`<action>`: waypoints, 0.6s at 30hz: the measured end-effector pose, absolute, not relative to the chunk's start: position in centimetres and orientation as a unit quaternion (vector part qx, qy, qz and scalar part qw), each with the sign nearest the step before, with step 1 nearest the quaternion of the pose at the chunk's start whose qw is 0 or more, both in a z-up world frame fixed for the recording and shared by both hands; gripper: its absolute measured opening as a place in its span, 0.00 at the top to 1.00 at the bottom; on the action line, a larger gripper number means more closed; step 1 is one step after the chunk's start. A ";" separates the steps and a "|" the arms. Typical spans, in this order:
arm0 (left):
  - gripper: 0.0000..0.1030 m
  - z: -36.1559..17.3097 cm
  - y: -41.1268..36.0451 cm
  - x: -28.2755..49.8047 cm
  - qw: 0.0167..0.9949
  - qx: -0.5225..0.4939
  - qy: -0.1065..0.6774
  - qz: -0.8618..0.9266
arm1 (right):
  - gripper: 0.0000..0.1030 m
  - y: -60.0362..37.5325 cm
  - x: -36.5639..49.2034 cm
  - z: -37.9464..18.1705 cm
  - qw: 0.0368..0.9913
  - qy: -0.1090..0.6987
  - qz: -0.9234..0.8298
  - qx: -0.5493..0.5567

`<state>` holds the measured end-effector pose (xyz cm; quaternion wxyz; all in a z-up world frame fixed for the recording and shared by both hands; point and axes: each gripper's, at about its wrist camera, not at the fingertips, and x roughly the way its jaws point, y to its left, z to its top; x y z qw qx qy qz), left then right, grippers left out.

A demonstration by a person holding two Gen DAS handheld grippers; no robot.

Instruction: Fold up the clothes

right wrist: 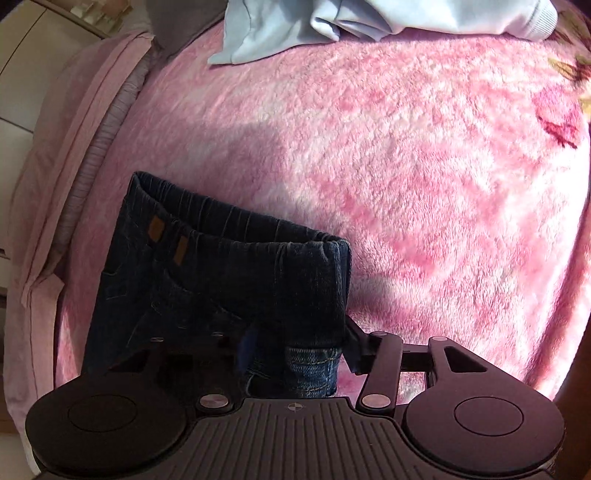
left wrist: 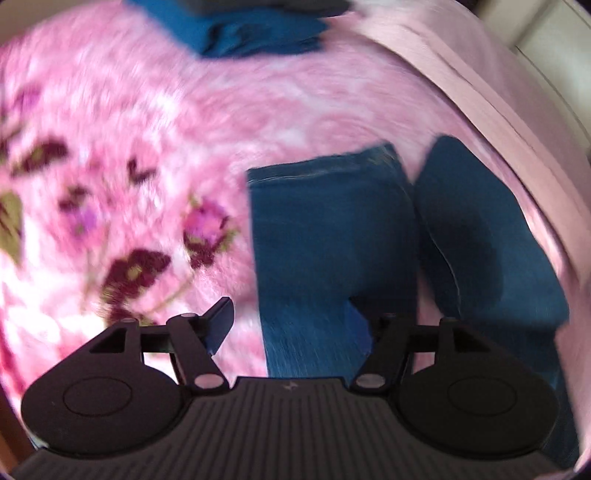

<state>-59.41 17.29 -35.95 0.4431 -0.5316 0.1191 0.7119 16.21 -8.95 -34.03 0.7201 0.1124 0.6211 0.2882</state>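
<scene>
Pink fleece bed [right wrist: 406, 155] — jeans [right wrist: 229, 273], pale-blue garment [right wrist: 280, 33], blue stack [left wrist: 243, 29].

A fluffy pink floral-patterned fleece blanket [right wrist: 406, 147] covers the bed, patched with sunlight and shadow. A plain pale pink sheet [right wrist: 48, 177] edges it, beside cream-white cabinet panels [right wrist: 22, 74].

A home bedroom: fluffy pink floral blanket [right wrist: 406, 147] over a bed, clothes lying about (sunlit).

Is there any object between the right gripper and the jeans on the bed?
Nothing visible is between them. The right gripper is already at the jeans, with denim between its open fingers. The light blue garment lies apart at the far edge of the pink blanket.
</scene>
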 end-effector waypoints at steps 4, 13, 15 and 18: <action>1.00 -35.6 17.7 -60.2 0.472 -0.522 0.092 0.705 | 0.59 -9.0 15.6 -34.1 0.728 0.610 0.292 0.119; 0.92 -30.4 10.7 -64.0 0.447 -0.455 0.184 0.748 | 0.78 -8.7 12.9 -32.5 0.747 0.580 0.318 0.061; 0.91 -29.6 8.7 -65.2 0.427 -0.444 0.212 0.759 | 0.77 -8.7 12.3 -32.9 0.745 0.585 0.317 0.046; 0.92 -32.6 7.8 -66.6 0.348 -0.497 0.229 0.761 | 0.65 -8.0 11.8 -32.9 0.755 0.588 0.292 -0.017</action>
